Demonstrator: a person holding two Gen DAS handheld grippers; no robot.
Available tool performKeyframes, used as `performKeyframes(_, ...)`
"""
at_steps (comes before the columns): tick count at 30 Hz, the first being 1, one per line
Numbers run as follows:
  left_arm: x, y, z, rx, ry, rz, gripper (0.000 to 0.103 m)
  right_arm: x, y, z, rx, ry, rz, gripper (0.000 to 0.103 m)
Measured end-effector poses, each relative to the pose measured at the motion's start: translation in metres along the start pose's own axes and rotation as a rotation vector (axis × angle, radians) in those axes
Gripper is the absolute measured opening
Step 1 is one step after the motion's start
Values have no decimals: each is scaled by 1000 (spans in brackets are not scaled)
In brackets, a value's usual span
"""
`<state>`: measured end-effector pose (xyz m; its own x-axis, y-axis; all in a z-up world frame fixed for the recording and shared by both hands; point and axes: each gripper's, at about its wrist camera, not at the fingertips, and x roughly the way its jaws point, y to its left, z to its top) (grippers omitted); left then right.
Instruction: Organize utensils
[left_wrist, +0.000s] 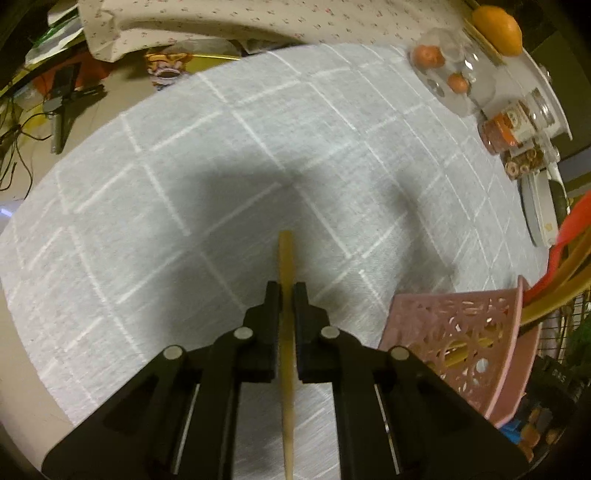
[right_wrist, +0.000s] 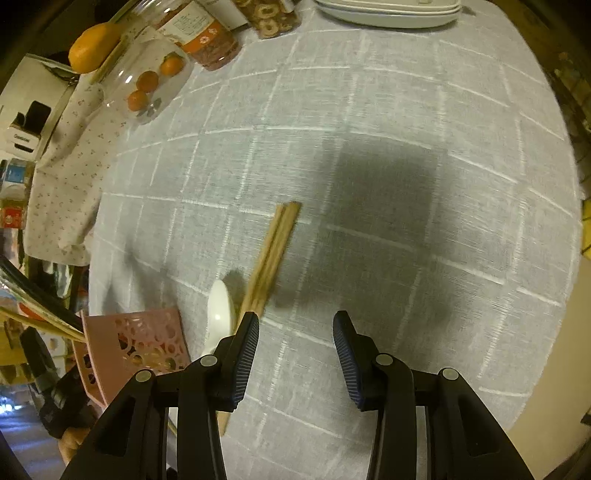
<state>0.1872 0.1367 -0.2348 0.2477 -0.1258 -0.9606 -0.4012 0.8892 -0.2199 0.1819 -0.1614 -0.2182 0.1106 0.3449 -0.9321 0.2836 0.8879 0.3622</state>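
Left wrist view: my left gripper (left_wrist: 286, 291) has its jaws drawn almost together on a single wooden chopstick (left_wrist: 286, 258), which runs between the black fingers (left_wrist: 271, 306) and sticks out past them over the grey checked tablecloth (left_wrist: 184, 166). The gripper points steeply down at the cloth. To its right, near the edge of the table, I see the pink perforated utensil basket (left_wrist: 461, 332); yellow and red handles (left_wrist: 565, 266) lean out of it toward the upper right. Far behind on the cloth stand a clear jar with small oranges (left_wrist: 450, 70) and a jar with an orange label (left_wrist: 513, 122), with a big orange fruit (left_wrist: 498, 26) above them.

In the right wrist view, my right gripper (right_wrist: 295, 332) stands with the jaws apart at a middle width, and nothing is between the ribbed blue pads (right_wrist: 245, 354). It hovers over bare cloth. Just beside its left finger lies a bundle of wooden chopsticks (right_wrist: 271, 254), slanted on the cloth; their near end is hidden by the finger. A white spoon (right_wrist: 219, 314) lies close beside them, between the chopsticks and the pink basket. White plates (right_wrist: 388, 11) are at the far edge of the table.
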Motion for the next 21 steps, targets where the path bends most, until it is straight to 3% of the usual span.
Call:
performKeyframes(6, -27, 25, -2, -24, -40, -52, 8, 18, 8, 4, 7, 7, -18, 20)
performKeyframes(12, -45, 32, -2, -26, -60, -118, 8, 24, 18, 8, 1, -6, -18, 19)
performKeyframes(18, -53, 26, -3, 7, -70, -133, 8, 28, 37, 6, -51, 8, -172, 14)
performKeyframes(21, -57, 25, -8, 27, -68, -139, 8, 26, 36, 6, -13, 38, -261, 14)
